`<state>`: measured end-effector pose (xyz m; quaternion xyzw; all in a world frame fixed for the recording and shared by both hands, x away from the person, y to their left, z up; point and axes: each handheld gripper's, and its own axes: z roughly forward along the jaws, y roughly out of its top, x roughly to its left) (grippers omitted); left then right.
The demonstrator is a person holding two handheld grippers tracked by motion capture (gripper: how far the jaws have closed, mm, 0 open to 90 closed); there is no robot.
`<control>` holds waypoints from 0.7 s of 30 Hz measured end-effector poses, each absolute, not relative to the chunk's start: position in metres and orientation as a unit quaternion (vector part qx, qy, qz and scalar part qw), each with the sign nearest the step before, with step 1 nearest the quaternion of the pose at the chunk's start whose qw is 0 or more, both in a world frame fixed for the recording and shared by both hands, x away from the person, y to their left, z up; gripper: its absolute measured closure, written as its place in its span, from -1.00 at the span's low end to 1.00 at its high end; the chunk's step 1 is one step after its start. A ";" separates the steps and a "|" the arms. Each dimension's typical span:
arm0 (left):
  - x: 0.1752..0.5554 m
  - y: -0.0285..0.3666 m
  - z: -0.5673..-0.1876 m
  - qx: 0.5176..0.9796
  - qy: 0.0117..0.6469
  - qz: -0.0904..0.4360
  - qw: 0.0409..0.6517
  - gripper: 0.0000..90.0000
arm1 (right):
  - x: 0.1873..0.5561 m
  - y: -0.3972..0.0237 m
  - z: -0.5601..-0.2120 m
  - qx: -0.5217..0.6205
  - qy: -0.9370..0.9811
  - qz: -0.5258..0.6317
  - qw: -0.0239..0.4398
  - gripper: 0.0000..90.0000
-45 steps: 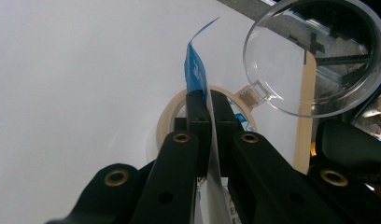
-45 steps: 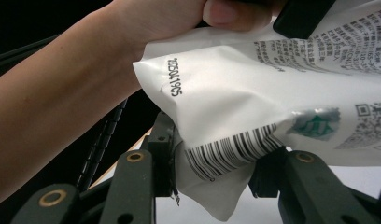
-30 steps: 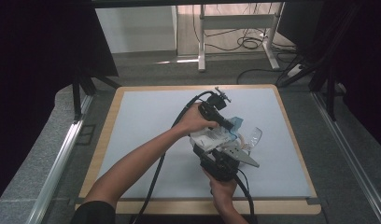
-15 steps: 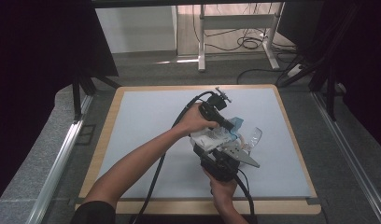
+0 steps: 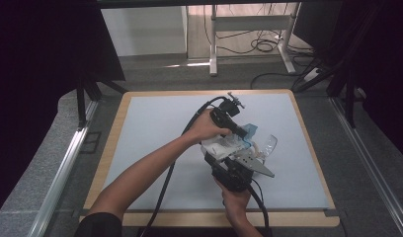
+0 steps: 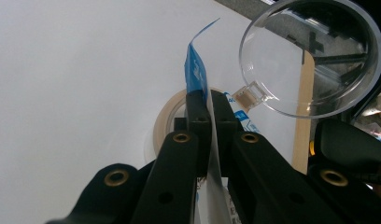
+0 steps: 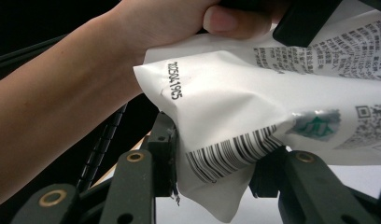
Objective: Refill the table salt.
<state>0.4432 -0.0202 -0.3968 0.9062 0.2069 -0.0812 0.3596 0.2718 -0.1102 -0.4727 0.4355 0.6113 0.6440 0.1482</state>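
A white pouch [image 7: 235,102] with a barcode and a blue top edge [image 6: 196,70] hangs between both grippers over the middle of the table. My left gripper [image 6: 206,100] is shut on the thin blue edge, the jaws pressed flat together on it. Its black body [image 5: 229,121] sits above the pouch [image 5: 223,147] in the high view. My right gripper [image 7: 214,172] is shut on the pouch's lower corner at the barcode, its pads pinching the crumpled film. From the near edge, the right gripper [image 5: 231,165] comes in just below the left one.
A clear round plastic lid [image 6: 314,51] with a small hinge tab lies just right of the pouch [image 5: 269,144]. A beige tape roll [image 6: 166,122] rests on the pale blue mat [image 5: 155,128] behind the left jaws. The person's left forearm [image 7: 76,93] crosses close by.
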 end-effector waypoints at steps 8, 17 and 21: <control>0.443 -0.018 -0.398 0.906 0.207 -0.081 0.361 1.00 | 0.272 -0.109 -0.474 0.433 0.614 0.642 0.150 0.35; 0.441 -0.011 -0.403 0.905 0.212 -0.082 0.361 1.00 | 0.270 -0.102 -0.482 0.426 0.622 0.637 0.160 0.35; 0.441 -0.008 -0.404 0.903 0.213 -0.082 0.363 1.00 | 0.270 -0.101 -0.483 0.423 0.626 0.636 0.159 0.35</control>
